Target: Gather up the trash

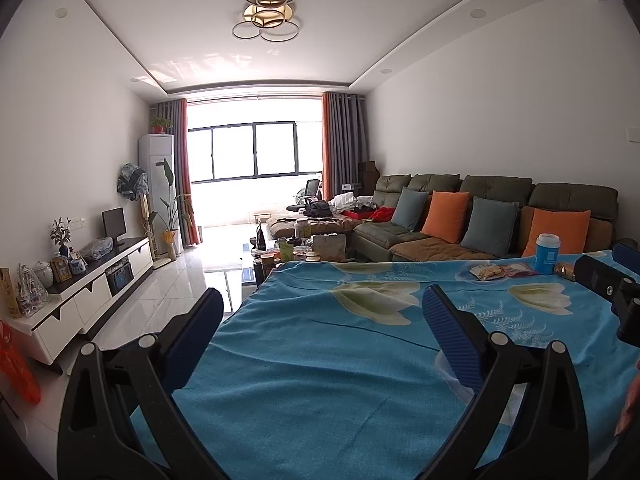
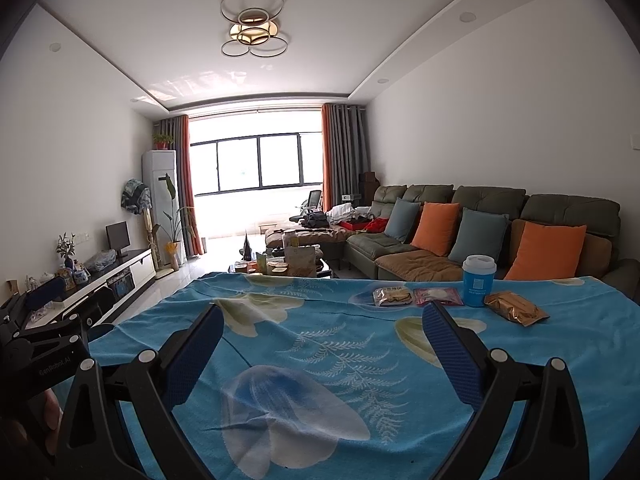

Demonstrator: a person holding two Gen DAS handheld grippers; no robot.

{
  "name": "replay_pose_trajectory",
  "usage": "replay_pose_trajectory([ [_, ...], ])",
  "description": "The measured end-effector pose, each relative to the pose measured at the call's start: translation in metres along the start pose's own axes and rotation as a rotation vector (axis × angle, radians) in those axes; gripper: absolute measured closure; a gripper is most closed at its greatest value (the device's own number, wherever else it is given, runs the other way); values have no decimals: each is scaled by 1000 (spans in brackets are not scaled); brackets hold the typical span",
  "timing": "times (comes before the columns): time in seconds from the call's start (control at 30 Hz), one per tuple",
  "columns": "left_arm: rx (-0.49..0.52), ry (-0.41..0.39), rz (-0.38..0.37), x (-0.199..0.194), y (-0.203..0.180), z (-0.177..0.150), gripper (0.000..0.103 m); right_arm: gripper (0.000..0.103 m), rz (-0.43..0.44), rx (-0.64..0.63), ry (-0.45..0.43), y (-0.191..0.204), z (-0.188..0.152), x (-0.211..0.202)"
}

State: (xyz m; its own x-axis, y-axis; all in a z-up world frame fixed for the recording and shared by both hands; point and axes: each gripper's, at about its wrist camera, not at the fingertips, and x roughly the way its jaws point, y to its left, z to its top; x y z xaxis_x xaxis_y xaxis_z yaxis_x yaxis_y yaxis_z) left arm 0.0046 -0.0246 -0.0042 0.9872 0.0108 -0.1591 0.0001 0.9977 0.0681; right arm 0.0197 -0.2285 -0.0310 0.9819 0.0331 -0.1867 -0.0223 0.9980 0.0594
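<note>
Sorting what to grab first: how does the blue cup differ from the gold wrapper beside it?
The blue cup stands upright with a white lid; the gold wrapper lies flat and crinkled. The cup is rigid and tall, the wrapper low and shiny. Both rest on the floral tablecloth, ahead of the open right gripper.

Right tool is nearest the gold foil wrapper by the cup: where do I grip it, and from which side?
Probably the gold foil wrapper's near right corner, coming from above. It lies flat and crinkled on the blue cloth, so a raised edge suits the open right tool, away from the blue cup.
</note>
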Motion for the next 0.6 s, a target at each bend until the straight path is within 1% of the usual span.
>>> replay_pose_trajectory([
  [0.6, 2, -8, 4, -2, -3, 2, 5, 7, -2, -1, -9, 0, 0, -1],
])
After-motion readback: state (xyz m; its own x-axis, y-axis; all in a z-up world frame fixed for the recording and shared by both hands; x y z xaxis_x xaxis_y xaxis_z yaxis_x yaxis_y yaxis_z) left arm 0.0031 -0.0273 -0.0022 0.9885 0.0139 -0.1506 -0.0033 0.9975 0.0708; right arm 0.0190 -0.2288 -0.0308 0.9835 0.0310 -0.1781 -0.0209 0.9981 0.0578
